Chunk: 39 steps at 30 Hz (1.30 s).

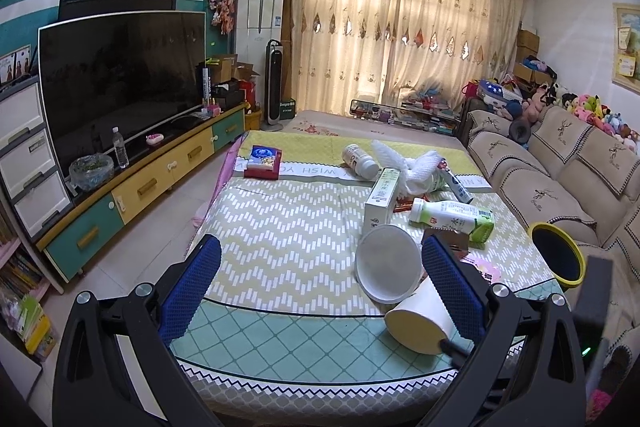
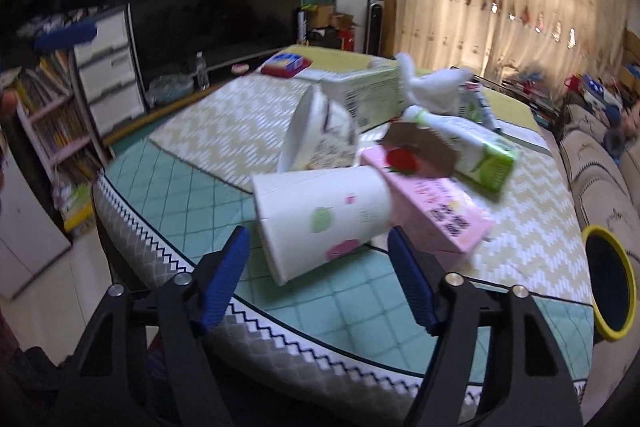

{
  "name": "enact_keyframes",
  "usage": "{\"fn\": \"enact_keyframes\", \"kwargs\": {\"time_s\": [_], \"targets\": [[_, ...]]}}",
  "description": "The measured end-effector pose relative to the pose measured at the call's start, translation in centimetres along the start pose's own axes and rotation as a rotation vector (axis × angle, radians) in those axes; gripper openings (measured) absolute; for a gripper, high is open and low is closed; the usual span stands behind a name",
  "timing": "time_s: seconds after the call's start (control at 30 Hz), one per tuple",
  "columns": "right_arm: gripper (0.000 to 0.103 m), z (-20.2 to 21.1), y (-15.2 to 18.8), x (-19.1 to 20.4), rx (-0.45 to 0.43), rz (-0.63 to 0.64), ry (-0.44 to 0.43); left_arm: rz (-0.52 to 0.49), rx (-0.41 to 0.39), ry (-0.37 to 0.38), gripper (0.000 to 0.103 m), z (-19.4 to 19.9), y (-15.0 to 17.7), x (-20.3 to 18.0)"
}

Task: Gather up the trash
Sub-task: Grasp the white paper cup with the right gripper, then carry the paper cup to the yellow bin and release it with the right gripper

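Your right gripper (image 2: pixel 318 255) stands partly open around the tipped paper cup (image 2: pixel 320 223) at lower centre, pads not touching it. Your left gripper (image 1: pixel 320 283) gapes wide, nothing held. Pink carton (image 2: pixel 436 211) touches the cup's right side; yellow-rimmed bin (image 2: pixel 610 283) at right edge.

1. Left wrist view is looking from the near edge of the desk (image 1: pixel 280 227), angled down along the left tool (image 1: pixel 320 291), facing the curtains (image 1: pixel 400 39).
2. Right wrist view is sitting closer and lower over the paper cup (image 2: pixel 320 223), blurred.
3. Both are sharing the cup (image 1: pixel 420 319), desk (image 2: pixel 400 307), TV (image 1: pixel 120 79) (image 2: pixel 216 11).
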State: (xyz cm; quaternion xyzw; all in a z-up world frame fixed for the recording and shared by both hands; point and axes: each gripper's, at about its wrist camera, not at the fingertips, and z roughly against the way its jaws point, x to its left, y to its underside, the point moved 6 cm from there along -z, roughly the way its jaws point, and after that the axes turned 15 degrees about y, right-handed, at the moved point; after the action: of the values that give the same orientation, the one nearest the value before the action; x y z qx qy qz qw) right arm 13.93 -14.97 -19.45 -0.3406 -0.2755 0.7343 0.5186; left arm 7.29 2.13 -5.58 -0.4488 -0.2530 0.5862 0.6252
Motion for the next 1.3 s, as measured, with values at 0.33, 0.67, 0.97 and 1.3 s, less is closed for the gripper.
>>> {"fn": "enact_keyframes", "kwargs": {"time_s": [0.33,0.67,0.97,1.3], "targets": [[0.034,-1.4,0.4,0.1,0.004,0.021,0.089,0.031,0.017,-0.002,0.099,-0.7,0.8,1.3],[0.003,0.3,-0.2,-2.5,-0.045,-0.048,0.071,0.026,0.028,0.002,0.099,-1.2,1.0,0.8],[0.003,2.2,-0.7,-8.1,-0.039,-0.225,-0.018,0.016,0.045,0.013,0.099,-1.9,1.1,0.1],[0.003,3.0,1.0,-27.6,-0.070,-0.589,0.297,0.008,0.105,0.065,0.099,-5.3,2.2,-1.5]]}}
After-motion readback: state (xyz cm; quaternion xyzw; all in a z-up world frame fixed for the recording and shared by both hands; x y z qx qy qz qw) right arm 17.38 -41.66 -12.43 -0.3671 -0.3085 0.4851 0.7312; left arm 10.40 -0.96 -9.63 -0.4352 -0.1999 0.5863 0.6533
